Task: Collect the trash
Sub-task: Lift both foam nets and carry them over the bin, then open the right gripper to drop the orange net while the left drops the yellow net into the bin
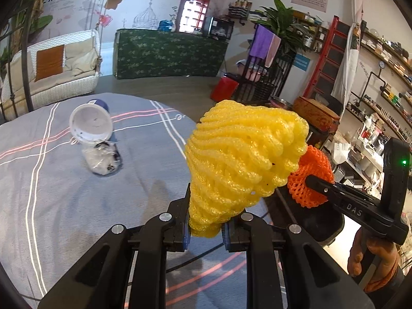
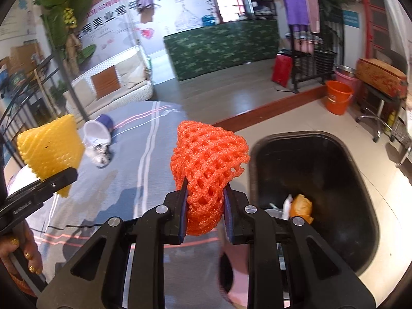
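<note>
The left hand-held gripper [image 1: 206, 228] is clamped down tight on a yellow foam net [image 1: 242, 159], pinched at its lower end so the rest fans out above the jaws. The right hand-held gripper [image 2: 204, 216] is closed on an orange foam net [image 2: 206, 159] the same way, squeezed at the bottom, with the mesh bulging out over the fingertips. Both nets are held up in the air above the edge of a bench [image 1: 64, 193] covered with a grey striped cloth (pink and white lines are crossed over it).

Back on the cloth, a white cup [image 1: 90, 126] is seen lying tipped on its side, with a crumpled clear plastic bag [image 1: 104, 159] touching it, well apart from both grippers.

Just beside the bench, on the floor, a black bin [image 2: 322, 180] is seen with its mouth open; the orange net is held near its rim, not over it. A bit of orange peel-like trash [image 2: 301, 207] and some white scraps are spotted at the bottom (too small to tell exactly).

A hand [image 1: 370, 260] is wrapped around the right gripper's handle.
</note>
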### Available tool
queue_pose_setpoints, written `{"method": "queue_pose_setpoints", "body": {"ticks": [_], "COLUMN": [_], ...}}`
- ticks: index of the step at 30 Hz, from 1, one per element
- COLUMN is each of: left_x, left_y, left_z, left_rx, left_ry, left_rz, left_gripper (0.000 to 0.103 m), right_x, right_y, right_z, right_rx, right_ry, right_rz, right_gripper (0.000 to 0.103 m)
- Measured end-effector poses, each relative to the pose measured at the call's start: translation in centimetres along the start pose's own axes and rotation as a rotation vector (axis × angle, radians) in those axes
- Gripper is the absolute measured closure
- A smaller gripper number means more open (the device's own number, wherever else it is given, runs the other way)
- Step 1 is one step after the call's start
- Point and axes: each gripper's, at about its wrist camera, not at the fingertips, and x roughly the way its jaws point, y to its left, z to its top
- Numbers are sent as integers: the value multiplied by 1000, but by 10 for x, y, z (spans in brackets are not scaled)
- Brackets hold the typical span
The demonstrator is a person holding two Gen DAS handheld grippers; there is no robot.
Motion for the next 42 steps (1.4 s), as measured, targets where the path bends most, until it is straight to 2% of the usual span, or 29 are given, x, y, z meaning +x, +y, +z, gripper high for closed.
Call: {"method": "queue_pose_setpoints", "body": {"ticks": [8, 16, 19, 20, 21, 22, 36, 39, 42], "left_x": [9, 20, 27, 28, 30, 32, 64, 72, 81], "left_y": [-26, -50, -61, -63, -67, -71, -133, -142, -152], "left_z": [-3, -2, -2, -3, -3, -4, -13, -13, -14], "left_rx": [29, 62, 80, 83, 87, 91, 198, 204, 225], "left_ry": [15, 34, 48, 53, 58, 65, 140, 160, 175], "left_rz": [-44, -97, -121, -128, -138, -149, -266, -292, -303], "left_gripper": [85, 85, 85, 85, 85, 85, 85, 85, 85], "right_x": [-5, 13, 22, 23, 24, 24, -2, -7, -14], "right_y": [-39, -75, -90, -93, -97, -100, -120, -124, -132], "right_z": [1, -12, -20, -22, -25, -27, -27, -26, -26], "right_rx": [54, 107, 152, 167, 180, 188, 242, 239, 246], "right_ry": [-16, 42, 86, 90, 91, 89, 11, -4, -13], "right_rz": [-90, -222, -244, -238, -245, -258, -298, -320, -334], "right_gripper": [80, 80, 68, 60, 44, 38, 35, 26, 26]}}
